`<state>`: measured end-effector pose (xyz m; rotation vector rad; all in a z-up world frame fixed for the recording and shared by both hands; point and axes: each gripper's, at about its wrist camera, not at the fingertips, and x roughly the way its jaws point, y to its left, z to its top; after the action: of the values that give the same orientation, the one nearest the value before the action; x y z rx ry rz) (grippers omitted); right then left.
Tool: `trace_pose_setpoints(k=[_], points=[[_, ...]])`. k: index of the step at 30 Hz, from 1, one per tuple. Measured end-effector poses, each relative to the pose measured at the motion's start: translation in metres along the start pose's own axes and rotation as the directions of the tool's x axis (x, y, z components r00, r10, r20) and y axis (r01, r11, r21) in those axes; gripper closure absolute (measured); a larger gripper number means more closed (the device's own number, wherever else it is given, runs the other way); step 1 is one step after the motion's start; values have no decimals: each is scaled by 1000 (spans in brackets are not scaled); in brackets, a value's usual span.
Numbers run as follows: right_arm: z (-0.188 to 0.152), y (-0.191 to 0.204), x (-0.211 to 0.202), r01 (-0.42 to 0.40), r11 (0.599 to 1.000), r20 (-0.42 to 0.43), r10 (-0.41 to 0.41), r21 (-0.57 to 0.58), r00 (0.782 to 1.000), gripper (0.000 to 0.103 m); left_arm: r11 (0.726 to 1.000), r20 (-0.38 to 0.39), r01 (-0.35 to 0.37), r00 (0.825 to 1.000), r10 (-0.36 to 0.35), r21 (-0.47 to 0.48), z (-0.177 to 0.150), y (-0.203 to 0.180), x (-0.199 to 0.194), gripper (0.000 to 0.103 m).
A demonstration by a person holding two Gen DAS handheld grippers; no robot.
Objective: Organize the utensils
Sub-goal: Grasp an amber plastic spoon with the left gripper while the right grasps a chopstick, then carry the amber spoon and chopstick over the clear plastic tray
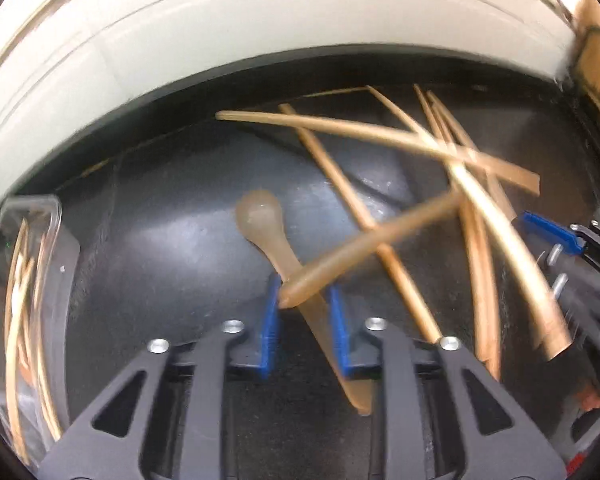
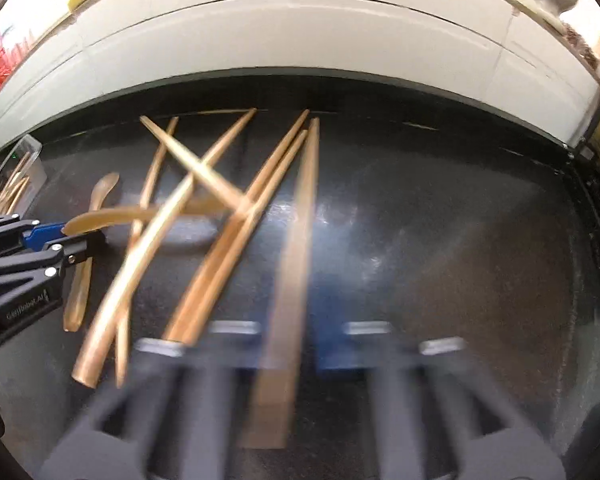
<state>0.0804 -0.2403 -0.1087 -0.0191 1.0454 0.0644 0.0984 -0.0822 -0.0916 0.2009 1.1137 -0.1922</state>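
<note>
Your left gripper (image 1: pixel 304 300) pinches a spoon handle (image 1: pixel 364 240) – your right gripper (image 2: pixel 304 344), blurred, is shut on a flat stick (image 2: pixel 296 240). A few utensils sit in the clear tray (image 1: pixel 56 216), far left; most still litter the bench (image 2: pixel 440 220).

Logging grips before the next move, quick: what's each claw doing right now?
Left claw: closed on the tan utensil handle.
Right claw: closed on a flat wooden stick, view blurred.
</note>
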Motion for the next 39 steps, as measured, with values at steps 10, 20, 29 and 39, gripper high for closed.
trace_pose_setpoints(k=[10,20,29,39], points=[[-10,-48,-23,-91,978,-46,101,189,994,96,967,-10,206,978,-210,-153,-1,13,-34,92],[-13,-75,-78,-151,951,65,139,268,988,96,951,88,298,953,-291,-83,-11,0,-97,92],[-27,-52,-103,-267,926,71,257,267,964,96,952,154,303,944,-292,-51,-17,15,-132,92],[-37,-29,-116,-285,929,60,279,235,959,96,943,148,325,938,-312,-74,-37,23,-129,94]])
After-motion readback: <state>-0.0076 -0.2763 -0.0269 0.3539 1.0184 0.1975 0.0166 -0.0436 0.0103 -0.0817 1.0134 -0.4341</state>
